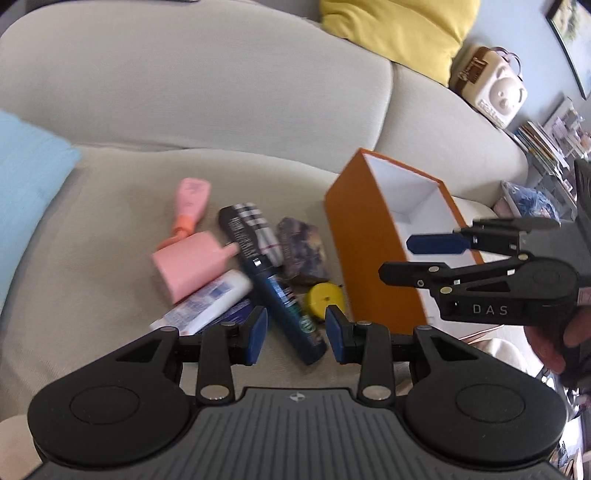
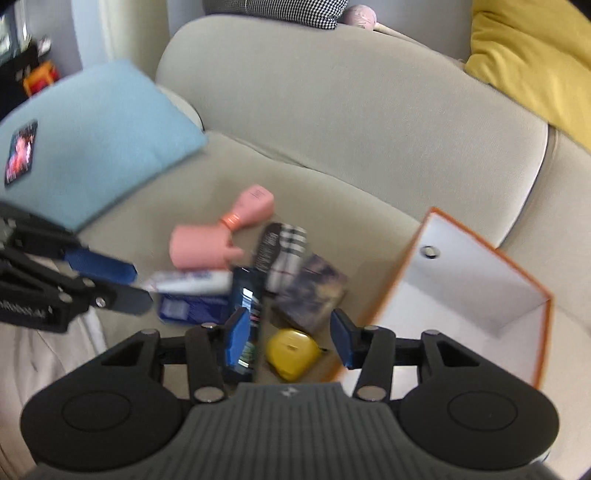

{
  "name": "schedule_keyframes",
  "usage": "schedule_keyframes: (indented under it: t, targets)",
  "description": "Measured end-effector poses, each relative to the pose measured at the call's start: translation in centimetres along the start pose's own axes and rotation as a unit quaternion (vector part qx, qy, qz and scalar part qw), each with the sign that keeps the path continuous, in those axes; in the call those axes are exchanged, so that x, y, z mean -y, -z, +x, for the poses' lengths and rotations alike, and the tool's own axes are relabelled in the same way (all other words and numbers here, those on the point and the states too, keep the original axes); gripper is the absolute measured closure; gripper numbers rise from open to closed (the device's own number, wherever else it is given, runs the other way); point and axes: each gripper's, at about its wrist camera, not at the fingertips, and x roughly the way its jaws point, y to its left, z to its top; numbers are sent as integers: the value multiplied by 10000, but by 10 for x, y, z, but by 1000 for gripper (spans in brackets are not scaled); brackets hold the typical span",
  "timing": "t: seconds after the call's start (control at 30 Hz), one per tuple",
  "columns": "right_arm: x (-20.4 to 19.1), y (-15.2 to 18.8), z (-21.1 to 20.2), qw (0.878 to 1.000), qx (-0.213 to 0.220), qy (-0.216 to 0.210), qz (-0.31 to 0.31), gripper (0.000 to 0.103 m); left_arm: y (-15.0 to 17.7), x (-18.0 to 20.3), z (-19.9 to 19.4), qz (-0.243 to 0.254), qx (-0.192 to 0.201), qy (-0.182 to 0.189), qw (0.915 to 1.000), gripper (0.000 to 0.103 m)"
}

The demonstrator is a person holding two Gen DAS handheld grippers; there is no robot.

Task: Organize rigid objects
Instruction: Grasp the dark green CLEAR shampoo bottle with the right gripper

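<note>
**Both tools empty over a heap of things on the sofa**

Nearest in the left wrist view, the left tool (image 1: 295, 334) hangs with its blue pads apart and nothing between them. Just past it lies the heap on the sofa seat (image 1: 110, 206): a dark tube (image 1: 280, 291) running lengthwise, a white tube (image 1: 210, 299) crossing under its left side, and a yellow tape measure (image 1: 325, 299) at its right, close to the box wall. Behind these sit a pink bottle (image 1: 188, 266), a striped packet (image 1: 255, 229) and a purple-patterned packet (image 1: 303, 251), all touching or overlapping, so none lies free of its neighbours.

To the right stands the orange box (image 1: 369, 251), open, white inside; no contents show from here. The right tool (image 1: 424, 258) hovers over its near corner, jaws parted, holding nothing; a hand (image 1: 554, 343) grips its handle.

From the right wrist, the right tool (image 2: 290, 339) has the tape measure (image 2: 291, 354) below the gap of its pads, not gripped.

Farther back are a blue cushion (image 1: 26, 177) at the left, a yellow cushion (image 1: 399, 29) on the backrest and a cream bear-faced case (image 1: 491, 88) on the sofa arm.
</note>
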Motion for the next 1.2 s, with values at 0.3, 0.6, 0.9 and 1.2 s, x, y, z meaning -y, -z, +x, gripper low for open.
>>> schedule_keyframes:
  t: [0.3, 0.6, 0.9, 1.2]
  targets:
    - [-35, 16, 44, 9962, -214, -133, 835, 54, 5, -41, 22, -234, -285, -103, 9993, 60]
    - [-42, 11, 95, 9955, -598, 183, 705, 55, -13, -41, 73, 834, -718, -500, 9927, 61]
    - [-35, 10, 128, 9946, -938, 193, 410, 56, -13, -26, 121, 2136, -1296, -1133, 9616, 60]
    - [-27, 21, 143, 9915, -1191, 152, 509, 57, -13, -22, 136, 2355, -1361, -1214, 9546, 56]
